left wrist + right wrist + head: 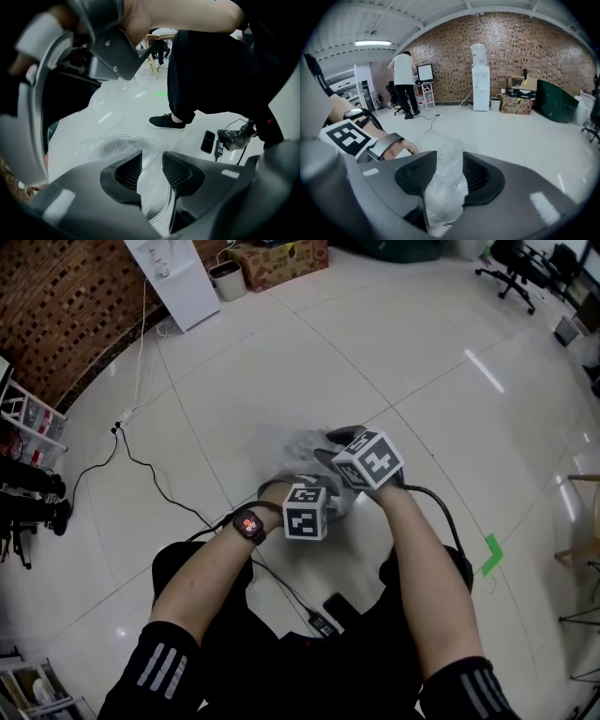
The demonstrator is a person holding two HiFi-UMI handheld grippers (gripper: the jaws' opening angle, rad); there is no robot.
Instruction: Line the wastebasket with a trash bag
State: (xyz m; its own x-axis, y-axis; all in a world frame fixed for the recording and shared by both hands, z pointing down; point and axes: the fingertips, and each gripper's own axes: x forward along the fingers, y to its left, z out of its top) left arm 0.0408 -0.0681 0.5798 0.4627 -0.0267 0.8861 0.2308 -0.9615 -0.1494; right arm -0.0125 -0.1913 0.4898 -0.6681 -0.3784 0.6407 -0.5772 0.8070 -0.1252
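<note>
Two tools (151, 163) (449, 165), one trash bag (444, 190), one wastebasket (166, 206)

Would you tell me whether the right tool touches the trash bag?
Touching. The right gripper view shows the crumpled trash bag between the open jaws of the right tool, lying against both.

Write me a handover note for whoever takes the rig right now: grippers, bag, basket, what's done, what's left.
Left gripper: jaws apart, thin film of the clear trash bag between them, not pinched.
Right gripper: jaws apart, a loose bunch of the bag between them.
Both sit close together over the wastebasket on the floor; its metal rim shows through the film.
Done: bag brought to the basket, film lying across the rim.
Left: probably regrip the bag's edge, fold it round the rim and push the bag down. How much rim is covered can't be told.
</note>
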